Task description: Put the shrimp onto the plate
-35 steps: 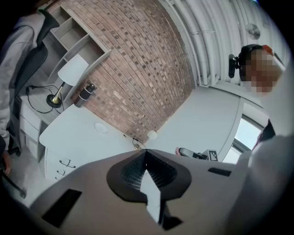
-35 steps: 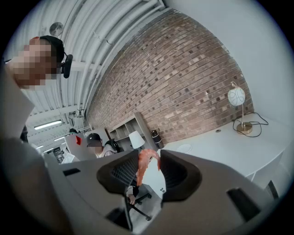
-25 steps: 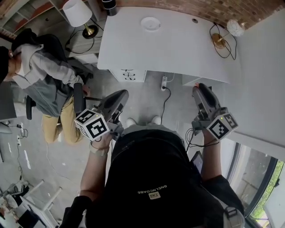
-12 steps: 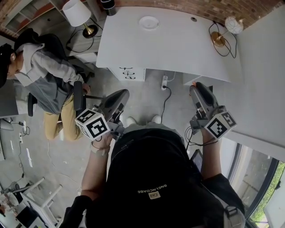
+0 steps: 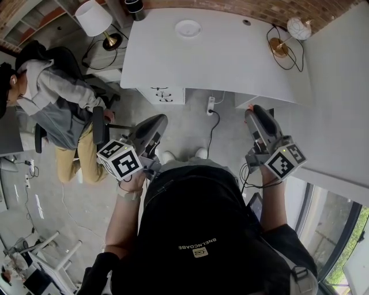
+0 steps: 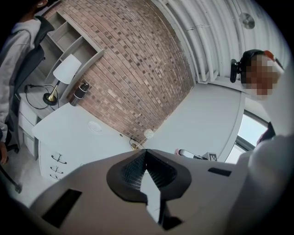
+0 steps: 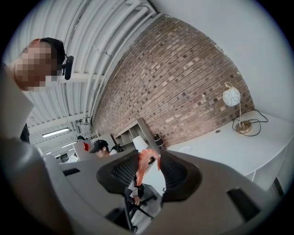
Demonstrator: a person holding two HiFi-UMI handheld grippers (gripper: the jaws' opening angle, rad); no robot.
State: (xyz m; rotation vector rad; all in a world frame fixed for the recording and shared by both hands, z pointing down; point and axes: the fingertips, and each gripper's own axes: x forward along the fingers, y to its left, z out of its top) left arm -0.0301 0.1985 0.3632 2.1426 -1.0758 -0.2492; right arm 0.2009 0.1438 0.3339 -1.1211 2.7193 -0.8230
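Note:
A small white plate [image 5: 188, 28] sits at the far side of the white desk [image 5: 230, 63]; it also shows in the left gripper view [image 6: 95, 127] and the right gripper view [image 7: 186, 149]. My right gripper [image 5: 253, 110] hangs in the air short of the desk's near right edge, over the floor. It is shut on an orange-pink shrimp [image 7: 146, 166], which hangs down between the pads. My left gripper [image 5: 157, 121] is held lower left, over the floor, with its jaws closed and nothing in them [image 6: 145, 156].
A person [image 5: 55, 101] sits in a chair at the left. A white-shaded lamp [image 5: 95, 17] and a dark bottle [image 5: 134, 7] stand near the desk's far left corner, a globe lamp [image 5: 297, 27] with its cord at the far right. Drawers [image 5: 164, 95] and a power strip [image 5: 211, 106] lie below the desk's front edge.
The desk and plate have slid slightly up in the head view. The right gripper has drifted a little left and up with the shrimp. The left gripper has barely moved.

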